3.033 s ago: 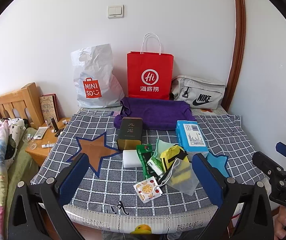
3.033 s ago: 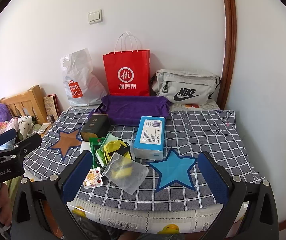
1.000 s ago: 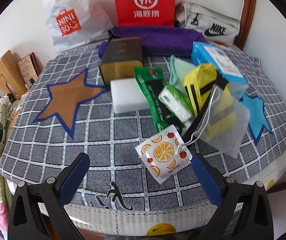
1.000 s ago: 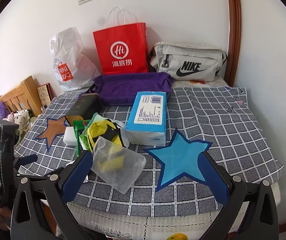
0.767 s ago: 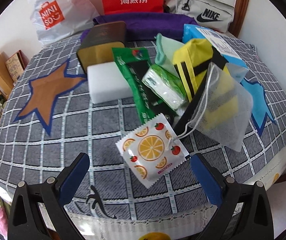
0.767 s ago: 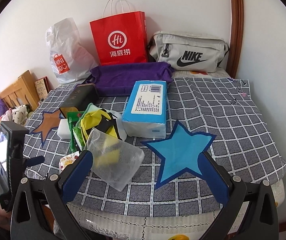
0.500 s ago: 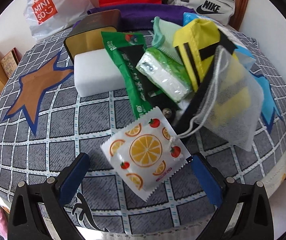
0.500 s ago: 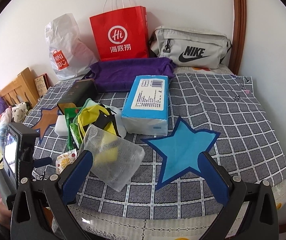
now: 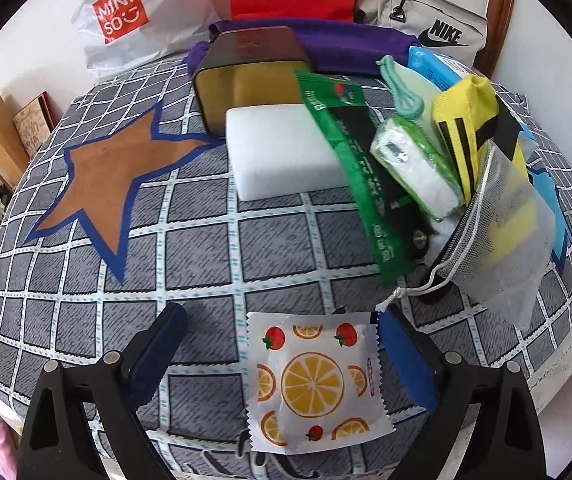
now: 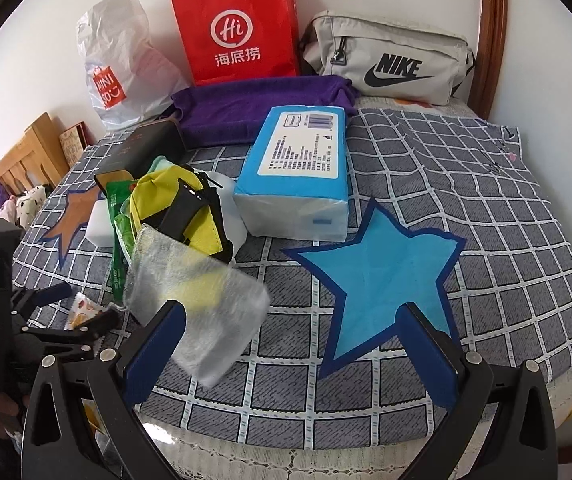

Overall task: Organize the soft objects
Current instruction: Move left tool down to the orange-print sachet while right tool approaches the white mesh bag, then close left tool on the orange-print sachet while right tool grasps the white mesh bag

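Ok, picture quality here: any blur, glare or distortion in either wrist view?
Left wrist: sharp, strong fisheye bowing of the checked cloth, dark vignette at corners. Right wrist: mostly sharp, but the mesh bag near the lens looks smeared; same bowing. Even daylight, no harsh glare in either.

Between the left gripper's (image 9: 279,354) matt blue pads lies a glossy plastic sachet (image 9: 316,380) printed with orange slices. Ahead of it sit a white foam-like block (image 9: 281,150), a shiny dark tin (image 9: 251,66) and a slick green wrapper (image 9: 356,164). To its right slumps a gauzy mesh pouch (image 9: 502,240). Everything rests on a woven checked cloth (image 9: 201,248).
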### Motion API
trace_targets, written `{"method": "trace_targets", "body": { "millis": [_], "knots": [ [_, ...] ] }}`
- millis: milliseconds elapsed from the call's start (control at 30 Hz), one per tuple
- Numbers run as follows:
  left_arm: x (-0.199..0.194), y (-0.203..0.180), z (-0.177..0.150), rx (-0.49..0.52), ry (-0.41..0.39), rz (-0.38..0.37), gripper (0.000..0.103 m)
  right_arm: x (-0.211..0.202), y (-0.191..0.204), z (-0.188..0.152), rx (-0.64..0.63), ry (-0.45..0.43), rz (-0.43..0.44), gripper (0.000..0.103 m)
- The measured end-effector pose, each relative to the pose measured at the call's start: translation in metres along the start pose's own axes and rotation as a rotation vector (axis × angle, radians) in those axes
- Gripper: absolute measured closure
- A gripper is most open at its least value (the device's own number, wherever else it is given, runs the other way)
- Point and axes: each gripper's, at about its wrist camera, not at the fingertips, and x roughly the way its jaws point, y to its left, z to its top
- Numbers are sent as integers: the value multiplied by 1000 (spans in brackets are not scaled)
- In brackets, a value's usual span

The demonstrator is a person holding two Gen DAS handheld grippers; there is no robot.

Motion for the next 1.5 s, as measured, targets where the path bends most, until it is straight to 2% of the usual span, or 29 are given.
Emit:
{"method": "trace_targets", "body": {
  "millis": [300, 467, 600, 667, 733, 800, 933, 1067, 1167, 1333, 1367, 1400, 1467, 1500],
  "knots": [
    [-4, 0, -1, -16, 35, -46, 6, 8, 3, 1, -11, 20, 3, 0],
    [-7, -12, -11, 18, 63, -26, 6, 6, 8, 0, -24, 16, 6, 0],
    [-8, -10, -15, 2, 69, -10, 7, 1, 10, -1, -33, 7, 10, 0],
    [-10, -10, -17, 18, 38, -11, 16, -1, 10, -1, -37, 1, 10, 0],
    [-13, -9, -17, 24, 15, -13, 36, -2, 9, -3, -33, 2, 10, 0],
    [-16, -10, -19, 29, 1, -16, 47, -1, 10, -4, -36, 4, 27, 0],
    [-17, -10, -18, 36, -18, -17, 55, 3, 19, -8, -81, 4, 91, 1],
    [-17, -7, -15, 21, -23, -17, 60, 12, 35, -13, -137, 14, 122, 1],
    [-13, 1, -9, -4, -29, -12, 62, 18, 46, -17, -179, 21, 123, 1],
    [-12, 8, -7, -36, -38, 20, 63, 35, 63, -25, -246, 32, 73, 1],
    [-11, 9, -7, -39, -40, 21, 62, 38, 64, -26, -252, 39, 66, 6],
    [-11, 10, -7, -38, -41, 21, 62, 42, 65, -28, -263, 53, 58, 22],
    [-11, 10, -7, -37, -42, 19, 62, 48, 66, -30, -277, 84, 66, 45],
    [-11, 10, -7, -40, -43, 18, 62, 46, 64, -30, -273, 74, 73, 45]
  ]
}}
